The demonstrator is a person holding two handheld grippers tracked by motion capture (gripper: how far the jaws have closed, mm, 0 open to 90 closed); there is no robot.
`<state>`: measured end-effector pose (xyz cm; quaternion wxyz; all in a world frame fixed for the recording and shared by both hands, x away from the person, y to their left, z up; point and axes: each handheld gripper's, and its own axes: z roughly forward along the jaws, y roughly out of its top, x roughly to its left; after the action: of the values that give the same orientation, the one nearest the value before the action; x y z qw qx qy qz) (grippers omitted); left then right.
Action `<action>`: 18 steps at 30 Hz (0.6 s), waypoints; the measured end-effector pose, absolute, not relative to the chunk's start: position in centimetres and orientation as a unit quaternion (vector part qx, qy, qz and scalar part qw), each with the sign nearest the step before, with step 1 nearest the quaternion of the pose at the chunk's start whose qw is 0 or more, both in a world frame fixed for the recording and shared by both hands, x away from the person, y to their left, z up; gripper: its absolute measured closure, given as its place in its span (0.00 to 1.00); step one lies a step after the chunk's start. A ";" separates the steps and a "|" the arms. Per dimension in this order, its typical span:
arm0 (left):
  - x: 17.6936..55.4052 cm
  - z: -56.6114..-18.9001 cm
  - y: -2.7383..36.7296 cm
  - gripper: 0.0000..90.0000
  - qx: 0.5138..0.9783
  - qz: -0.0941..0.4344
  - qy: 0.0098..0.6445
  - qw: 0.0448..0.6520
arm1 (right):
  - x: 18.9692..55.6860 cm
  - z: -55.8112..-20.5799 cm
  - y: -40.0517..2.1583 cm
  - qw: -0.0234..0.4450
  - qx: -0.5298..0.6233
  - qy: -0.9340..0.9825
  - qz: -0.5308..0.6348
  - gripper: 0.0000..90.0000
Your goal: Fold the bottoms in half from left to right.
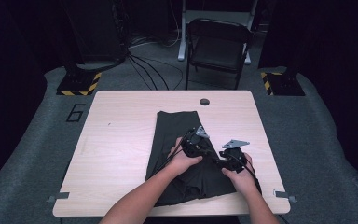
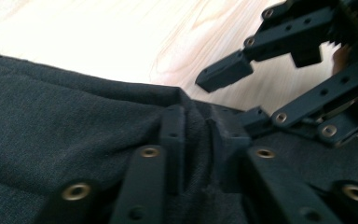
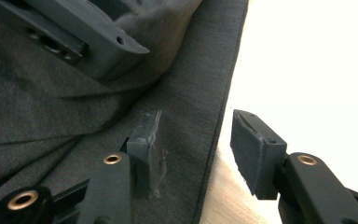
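The dark garment (image 1: 177, 154) is lying mid-counter (image 1: 116, 140), bare wood lying open to its left and far side. Left gripper (image 2: 198, 140) fingers are pinching a fold; right gripper (image 3: 193, 149) fingers are standing apart, straddling its hem.

Folding chair (image 1: 218, 46) behind table (image 1: 121, 140), floor cables (image 1: 144, 70), hazard-striped bases (image 1: 79, 84).

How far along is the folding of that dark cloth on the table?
The dark cloth already lies in a long narrow strip on the table, so it looks folded lengthwise. In hand: the left claw has a ridge of cloth between its pads at the edge, while the right claw stands open astride the same edge. Probably left: folding the strip shorter.
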<state>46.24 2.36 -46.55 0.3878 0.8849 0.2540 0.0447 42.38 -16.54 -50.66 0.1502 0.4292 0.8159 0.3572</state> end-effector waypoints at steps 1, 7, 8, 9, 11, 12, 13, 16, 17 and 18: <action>46.2 -46.6 2.4 0.77 0.885 0.045 0.254 0.388 | 42.4 -50.7 -16.5 0.150 0.429 0.816 0.357 0.59; 45.8 -43.9 4.3 0.63 0.860 0.053 0.267 0.432 | 42.4 -50.6 -16.7 0.156 0.430 0.813 0.360 0.58; 45.7 -43.3 5.0 0.63 0.856 0.052 0.266 0.440 | 42.4 -50.6 -16.8 0.157 0.429 0.815 0.358 0.58; 45.6 -42.7 5.7 0.63 0.852 0.056 0.268 0.446 | 42.4 -50.5 -16.9 0.156 0.430 0.813 0.361 0.58; 45.3 -42.1 6.7 0.61 0.848 0.059 0.269 0.453 | 42.4 -50.4 -17.0 0.157 0.431 0.811 0.363 0.58; 45.0 -41.5 8.2 0.59 0.842 0.069 0.275 0.459 | 42.4 -50.3 -17.0 0.158 0.432 0.809 0.365 0.58; 45.0 -41.5 8.2 0.58 0.842 0.069 0.275 0.459 | 42.4 -50.2 -17.0 0.159 0.434 0.808 0.365 0.58; 44.2 -40.5 11.8 0.58 0.831 0.077 0.284 0.471 | 42.4 -49.8 -17.1 0.165 0.435 0.803 0.372 0.58; 44.2 -40.5 11.8 0.58 0.831 0.077 0.284 0.471 | 42.4 -49.8 -17.1 0.165 0.435 0.803 0.372 0.58; 43.8 -40.6 13.5 0.57 0.828 0.086 0.294 0.470 | 42.4 -49.3 -17.1 0.171 0.435 0.798 0.381 0.58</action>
<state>43.83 13.52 -40.58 0.4701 0.8276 0.2943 0.0860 42.41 -17.09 -49.35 0.1710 0.4345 0.7978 0.3815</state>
